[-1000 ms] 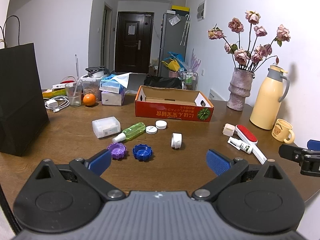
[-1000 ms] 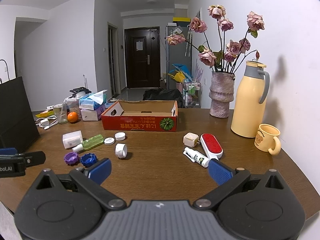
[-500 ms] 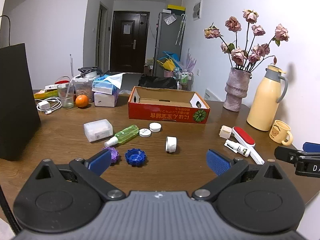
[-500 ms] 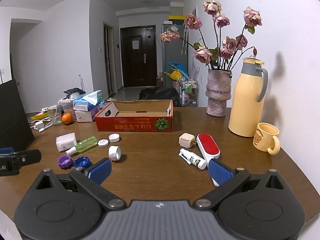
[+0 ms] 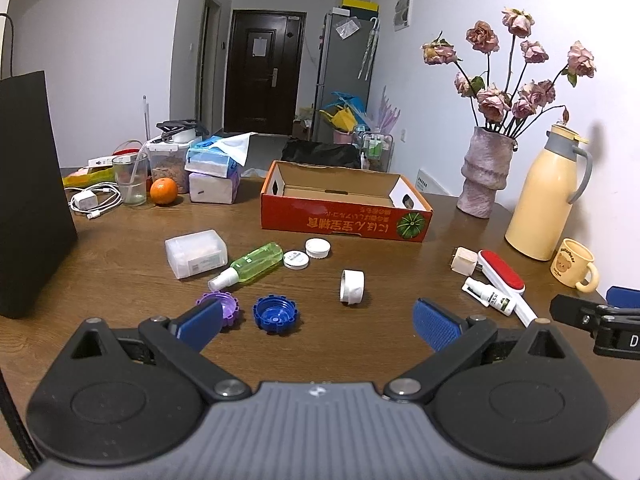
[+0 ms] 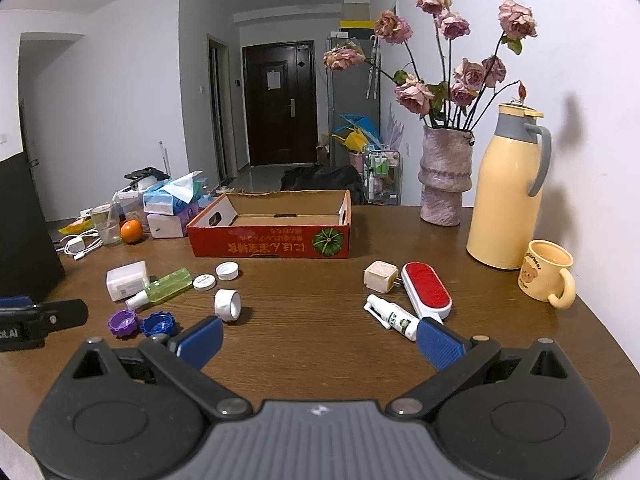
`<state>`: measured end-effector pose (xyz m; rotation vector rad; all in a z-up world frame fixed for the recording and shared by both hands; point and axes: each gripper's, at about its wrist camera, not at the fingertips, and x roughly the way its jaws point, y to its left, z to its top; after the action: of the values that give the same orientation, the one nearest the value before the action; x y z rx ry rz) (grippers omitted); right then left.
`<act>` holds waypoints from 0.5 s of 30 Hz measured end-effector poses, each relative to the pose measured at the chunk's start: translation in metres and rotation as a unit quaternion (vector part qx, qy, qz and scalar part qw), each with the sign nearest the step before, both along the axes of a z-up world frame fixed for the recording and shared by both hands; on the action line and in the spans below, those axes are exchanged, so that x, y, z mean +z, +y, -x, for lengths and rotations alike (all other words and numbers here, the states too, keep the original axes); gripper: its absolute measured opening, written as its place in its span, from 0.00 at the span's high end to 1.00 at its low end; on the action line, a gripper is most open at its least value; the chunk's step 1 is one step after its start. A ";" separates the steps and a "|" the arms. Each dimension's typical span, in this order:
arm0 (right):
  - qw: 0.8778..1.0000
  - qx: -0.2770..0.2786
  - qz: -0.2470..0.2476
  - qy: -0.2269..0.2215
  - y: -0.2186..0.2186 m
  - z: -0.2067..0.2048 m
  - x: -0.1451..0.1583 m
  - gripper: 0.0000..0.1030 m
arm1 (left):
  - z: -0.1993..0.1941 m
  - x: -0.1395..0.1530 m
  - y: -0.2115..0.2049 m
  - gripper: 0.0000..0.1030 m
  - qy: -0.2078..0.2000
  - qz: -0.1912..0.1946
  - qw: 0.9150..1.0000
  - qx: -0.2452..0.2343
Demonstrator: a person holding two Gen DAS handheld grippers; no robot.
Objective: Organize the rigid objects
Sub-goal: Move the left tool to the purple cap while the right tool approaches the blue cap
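Brown wooden tabletop (image 5: pixel 120 280) carrying everything, largest to smallest. Black paper bag (image 5: pixel 28 200) standing at 9 o'clock edge in left wrist view. Open red cardboard box (image 5: pixel 346 210), upright, nothing visible inside, at 12 o'clock, beyond the scattered items. Yellow thermos jug (image 6: pixel 508 196) at 2 o'clock in right wrist view, vase of dried roses (image 6: pixel 444 176) just left of it, yellow mug (image 6: pixel 546 276) near its base. Left gripper (image 5: pixel 316 324) low over near edge, fingers (image 5: pixel 434 326) spread wide, nothing between them. Right gripper (image 6: pixel 318 338) likewise at near edge, fingers (image 6: pixel 200 340) spread wide, holding nothing. Red lint brush (image 6: pixel 426 290) at 1 o'clock of right gripper, handle toward camera; cream cube plug (image 6: pixel 381 276) just beside its far end; white spray tube (image 6: pixel 394 318) lying just left of brush, touching or not: cannot tell. Translucent white box (image 5: pixel 196 253) at 11 o'clock of left gripper, green spray bottle (image 5: pixel 250 265) lying on its side just right of it. White tape roll (image 5: pixel 352 287) standing on edge at 12 o'clock, apart from others. Two white lids (image 5: pixel 307 254) side by side beyond bottle. Blue cap (image 5: pixel 276 314) and purple cap (image 5: pixel 224 305) nearest left fingers, open side up, purple one partly hidden behind left finger.
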<state>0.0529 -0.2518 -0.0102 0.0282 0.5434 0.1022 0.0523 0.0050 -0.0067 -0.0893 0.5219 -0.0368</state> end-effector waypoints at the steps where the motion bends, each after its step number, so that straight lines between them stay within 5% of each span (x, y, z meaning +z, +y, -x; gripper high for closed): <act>1: 1.000 0.002 0.000 0.000 0.002 -0.002 -0.001 0.00 | -0.001 0.000 0.000 0.00 -0.001 -0.001 1.000 0.001; 15: 0.999 0.035 0.005 0.001 0.024 -0.026 -0.013 0.00 | -0.019 -0.013 0.013 0.00 -0.005 -0.003 1.000 -0.001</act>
<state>0.0791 -0.2277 -0.0228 -0.0006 0.5473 0.1686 0.0714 0.0182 -0.0196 -0.0819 0.5114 -0.0370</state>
